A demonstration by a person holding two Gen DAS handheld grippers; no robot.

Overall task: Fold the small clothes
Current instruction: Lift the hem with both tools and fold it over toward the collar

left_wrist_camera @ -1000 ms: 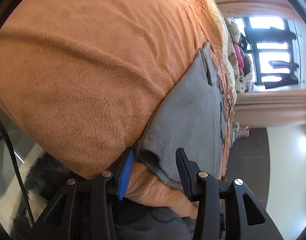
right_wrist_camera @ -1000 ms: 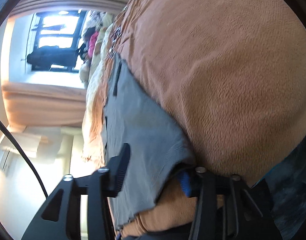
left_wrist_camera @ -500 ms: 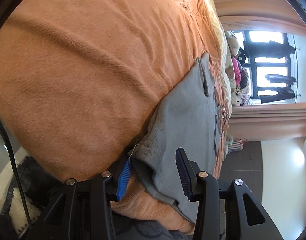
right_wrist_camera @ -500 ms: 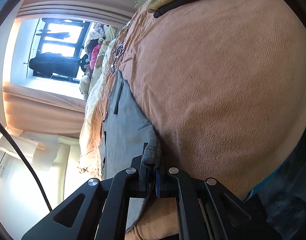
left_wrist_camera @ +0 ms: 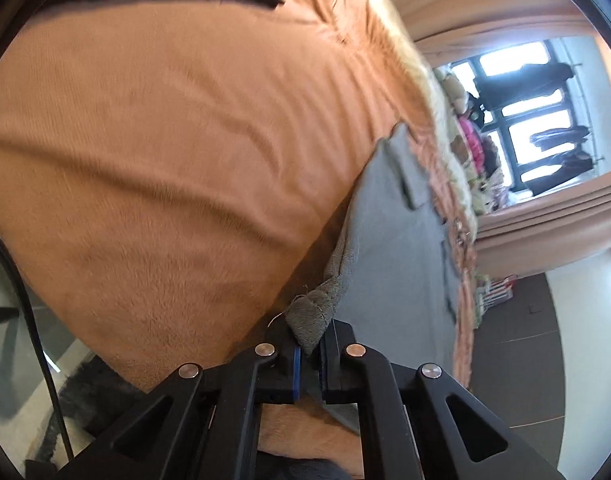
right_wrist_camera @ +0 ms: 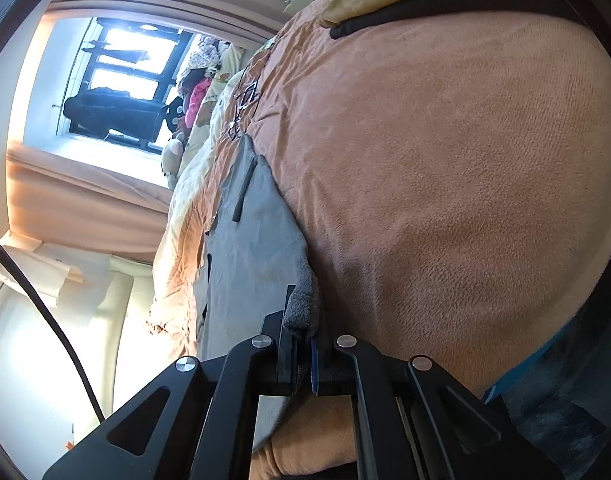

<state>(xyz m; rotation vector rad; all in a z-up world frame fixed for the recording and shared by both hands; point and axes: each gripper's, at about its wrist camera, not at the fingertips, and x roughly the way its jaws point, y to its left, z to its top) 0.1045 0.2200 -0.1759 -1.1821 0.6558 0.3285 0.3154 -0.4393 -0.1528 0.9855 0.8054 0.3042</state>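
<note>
We had the grey garment (left_wrist_camera: 397,256) spread on the orange blanket (left_wrist_camera: 177,152), its near corners pinched by our left gripper (left_wrist_camera: 308,354) and right gripper (right_wrist_camera: 303,346), both clamped tight. No fold was made yet; everything remained.

Around my grippers the orange blanket (left_wrist_camera: 177,152) lay broad and bare on the outer side of each, open room to pass over. The grey garment (right_wrist_camera: 257,240) covered the strip between them. Beyond it a heap of soft toys and clothes (left_wrist_camera: 469,148) crowded the far edge by the window (right_wrist_camera: 121,76). A black strap (right_wrist_camera: 445,4), I think, crossed the blanket's far end.
</note>
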